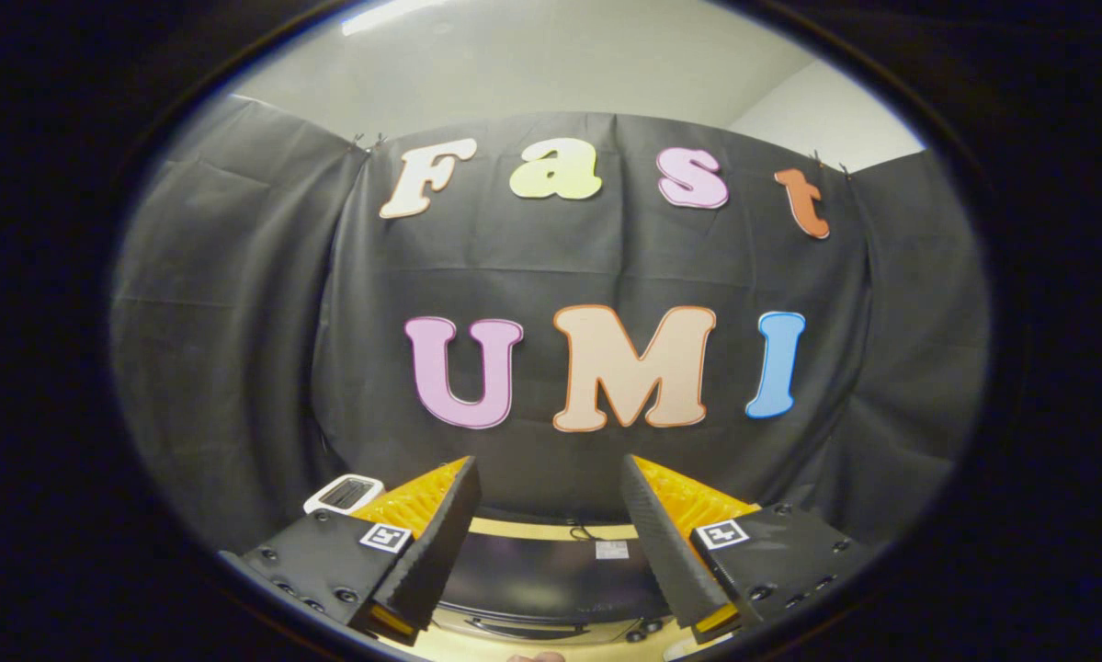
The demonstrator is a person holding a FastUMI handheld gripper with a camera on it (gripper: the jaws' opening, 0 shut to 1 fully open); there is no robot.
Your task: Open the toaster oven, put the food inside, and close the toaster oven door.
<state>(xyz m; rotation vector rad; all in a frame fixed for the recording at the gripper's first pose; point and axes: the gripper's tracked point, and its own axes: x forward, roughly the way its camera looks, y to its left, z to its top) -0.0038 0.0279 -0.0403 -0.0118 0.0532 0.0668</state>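
Note:
I am held high, looking over the toaster oven (541,575), a dark box seen from above, low between my fingers. Its front edge with a handle (523,629) and small knobs (644,631) sits nearest to me, and the door looks closed. My gripper (548,462) is open with a wide gap and nothing between the fingers; the fingertips point at the booth's black wall. A small pale sliver (537,656) shows in front of the oven; I cannot tell what it is. No food can be made out.
A light wooden table (532,530) shows as a strip behind the oven. A white flat object with a dark face (344,494) lies beyond the left finger. The black cloth wall stands close behind the table.

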